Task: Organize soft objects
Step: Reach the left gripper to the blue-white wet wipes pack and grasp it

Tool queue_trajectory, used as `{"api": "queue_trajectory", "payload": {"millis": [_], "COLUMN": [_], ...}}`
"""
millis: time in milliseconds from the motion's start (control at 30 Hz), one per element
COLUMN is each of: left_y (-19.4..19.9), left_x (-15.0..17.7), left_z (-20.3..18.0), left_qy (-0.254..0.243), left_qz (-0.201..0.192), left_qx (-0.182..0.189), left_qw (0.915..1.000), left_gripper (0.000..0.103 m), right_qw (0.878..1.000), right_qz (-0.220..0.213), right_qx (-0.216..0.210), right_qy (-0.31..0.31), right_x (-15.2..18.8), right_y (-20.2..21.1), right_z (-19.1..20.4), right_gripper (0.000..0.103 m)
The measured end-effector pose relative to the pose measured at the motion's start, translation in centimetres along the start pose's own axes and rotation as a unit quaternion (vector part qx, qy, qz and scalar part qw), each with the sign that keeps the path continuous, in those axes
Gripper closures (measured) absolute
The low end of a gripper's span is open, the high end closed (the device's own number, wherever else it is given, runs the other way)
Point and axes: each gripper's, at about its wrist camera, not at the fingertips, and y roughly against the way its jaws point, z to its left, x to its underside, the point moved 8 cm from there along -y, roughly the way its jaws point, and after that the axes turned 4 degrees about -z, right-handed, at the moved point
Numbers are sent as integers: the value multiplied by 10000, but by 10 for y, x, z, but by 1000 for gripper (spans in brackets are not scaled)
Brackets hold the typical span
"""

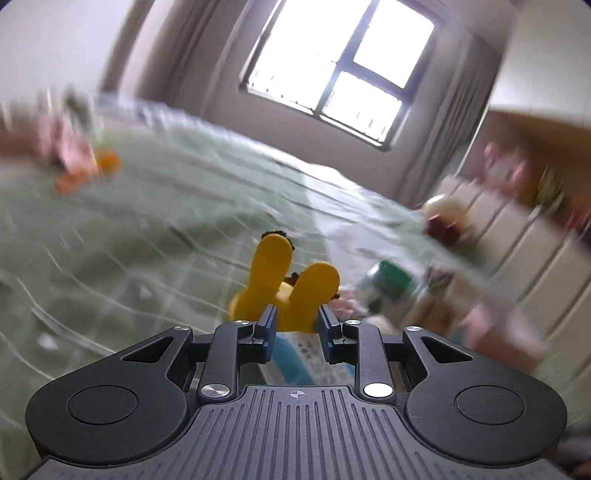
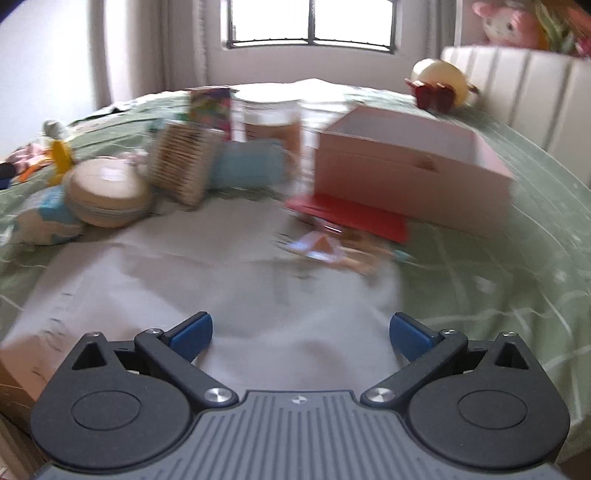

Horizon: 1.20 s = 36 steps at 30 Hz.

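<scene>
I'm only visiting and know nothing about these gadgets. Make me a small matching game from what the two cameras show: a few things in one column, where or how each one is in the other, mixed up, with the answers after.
Things
1. yellow toy
2. right gripper
3. pink box
4. pink plush

Place or state
A. sits up behind the white headboard
B. jaws wide apart, nothing between them
C. stands open on the green bedspread, a red card at its foot
D. pinched in the left gripper

Pairs: 1-D, 2-B, 3-C, 4-A
</scene>
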Motion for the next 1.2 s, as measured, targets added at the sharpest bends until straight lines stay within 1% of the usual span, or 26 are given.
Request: {"api": "queue_trajectory", "payload": {"millis": [33,67,133,200,267,367,433,500,533,567,633,667,700,733,767,800,833,867,900,933,967,1000,1033,1100,1133,1200], "left_y": [-7,-13,-35,-55,-59,-47,-35,-20,-10,0,10,11,11,3,-2,-10,-20,-27,-31,-30,-31,-32,-32,-30,-29,-21], "left_x": [-4,-6,-6,6,24,49,63,61,54,47,39,42,51,64,74,85,98,110,118,124,131,137,141,140,136,124], "left_z": [9,12,21,26,17,-9,-21,-29,-34,-43,-60,-73,-85,-97,-106,-111,-114,-117,-121,-122,-126,-129,-131,-125,-125,-128], "left_qy": [189,227,170,203,217,-332,-850,-1364,-1659,-1850,-2045,-2167,-2356,-2665,-2965,-3263,-3543,-3785,-4044,-4219,-4338,-4357,-4328,-4315,-4253,-3909], "left_qz": [39,58,218,596,978,1268,1322,1031,673,329,-98,-106,20,269,497,714,937,1013,964,1007,1132,1276,1424,1421,1400,1231], "left_qx": [157,220,211,166,444,1124,1177,727,378,210,168,184,242,332,343,288,155,39,-28,1,105,235,371,429,462,625], "left_qw": [9997,9995,9994,9979,9940,9850,9805,9826,9831,9820,9787,9760,9715,9629,9531,9421,9303,9200,9095,9010,8938,8907,8894,8898,8930,9100], "left_gripper": [76,76,76,76,75,70,67,70,71,71,71,71,71,69,66,66,64,57,51,37,19,11,2,3,3,3], "right_qw": [9999,9995,9985,9974,9969,9970,9971,9967,9965,9964,9966,9968,9970,9970,9970,9970,9972,9974,9976,9976,9974,9972,9971,9967,9964,9959], "right_qz": [-62,-122,-181,-225,-301,-402,-486,-582,-623,-644,-625,-598,-571,-566,-574,-576,-564,-543,-522,-528,-557,-589,-621,-690,-721,-778], "right_qx": [-110,-245,-466,-613,-662,-612,-506,-456,-438,-425,-421,-430,-436,-434,-428,-415,-399,-397,-409,-414,-411,-405,-386,-353,-357,-388], "right_qy": [53,128,236,290,299,258,301,347,358,358,318,299,288,287,290,292,277,247,206,183,183,202,223,253,253,246], "right_x": [-3,-6,-11,-14,-14,-13,-13,-14,-14,-14,-12,-10,-8,-5,-3,0,2,5,7,10,11,13,14,15,16,17], "right_y": [2,3,5,6,8,8,8,8,8,6,3,3,1,0,0,0,-1,-2,-3,-3,-3,-3,-4,-3,-3,-3], "right_z": [10,21,38,51,56,54,52,51,51,52,53,54,54,54,53,53,50,49,47,45,44,45,45,46,46,45], "right_gripper": [0,0,0,1,1,1,1,1,1,1,1,1,1,1,1,1,1,1,1,1,1,1,1,1,1,1]}}
